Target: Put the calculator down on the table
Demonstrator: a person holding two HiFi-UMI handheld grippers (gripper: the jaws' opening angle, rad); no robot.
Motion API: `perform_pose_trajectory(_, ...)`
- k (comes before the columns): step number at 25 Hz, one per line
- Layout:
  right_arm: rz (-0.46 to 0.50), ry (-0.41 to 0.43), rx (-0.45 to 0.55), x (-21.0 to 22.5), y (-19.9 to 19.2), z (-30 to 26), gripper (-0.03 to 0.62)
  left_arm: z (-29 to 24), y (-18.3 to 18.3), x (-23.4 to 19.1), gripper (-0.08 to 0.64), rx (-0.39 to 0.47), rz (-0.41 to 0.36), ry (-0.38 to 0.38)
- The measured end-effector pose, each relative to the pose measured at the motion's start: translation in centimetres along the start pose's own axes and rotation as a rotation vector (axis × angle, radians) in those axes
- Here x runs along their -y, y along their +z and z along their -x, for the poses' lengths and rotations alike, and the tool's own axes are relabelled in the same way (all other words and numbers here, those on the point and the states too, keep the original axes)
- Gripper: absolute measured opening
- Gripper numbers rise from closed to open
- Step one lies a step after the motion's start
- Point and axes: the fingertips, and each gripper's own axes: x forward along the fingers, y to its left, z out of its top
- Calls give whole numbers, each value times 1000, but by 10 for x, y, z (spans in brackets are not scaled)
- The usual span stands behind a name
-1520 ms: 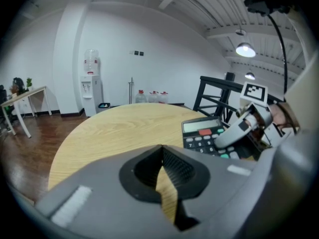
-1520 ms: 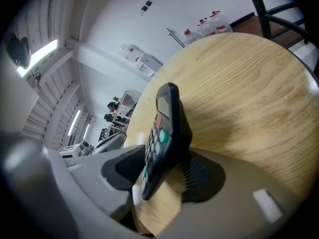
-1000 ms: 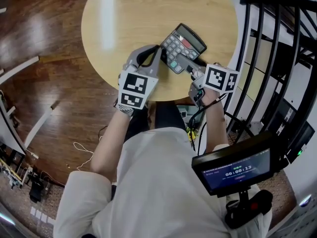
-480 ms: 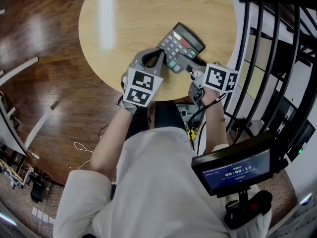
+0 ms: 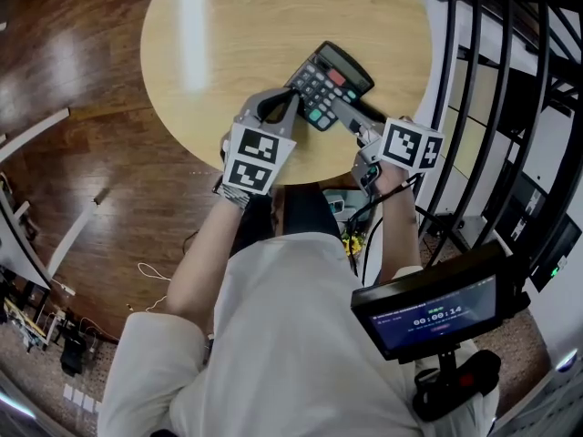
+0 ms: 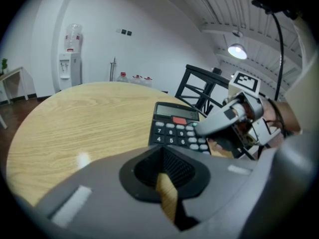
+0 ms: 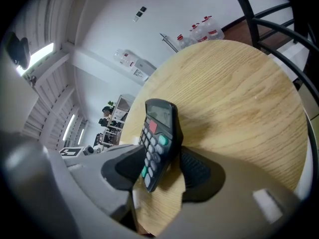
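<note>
On the left, my left gripper [image 5: 288, 98] hangs over the near edge of the round wooden table [image 5: 228, 35], its jaws pressed together with nothing between them. Just right of its tip sits the black calculator [image 5: 330, 82], display end pointing far and right. My right gripper [image 5: 351, 121] is clamped on the calculator's near end, one jaw on the keys and one on the back. The calculator looks tilted; I cannot tell whether it touches the tabletop. A black railing [image 5: 492, 80] stands furthest right.
</note>
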Motion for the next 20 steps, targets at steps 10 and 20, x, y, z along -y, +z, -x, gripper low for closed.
perform_pose_trajectory(10,-12,1,38,2,5,7,216,-1,-4,-4,6,-10,-1,7)
perform_pose_trajectory(20,70,-151,110,6,21,39,216,16,15,-7,6,-2,-13,56)
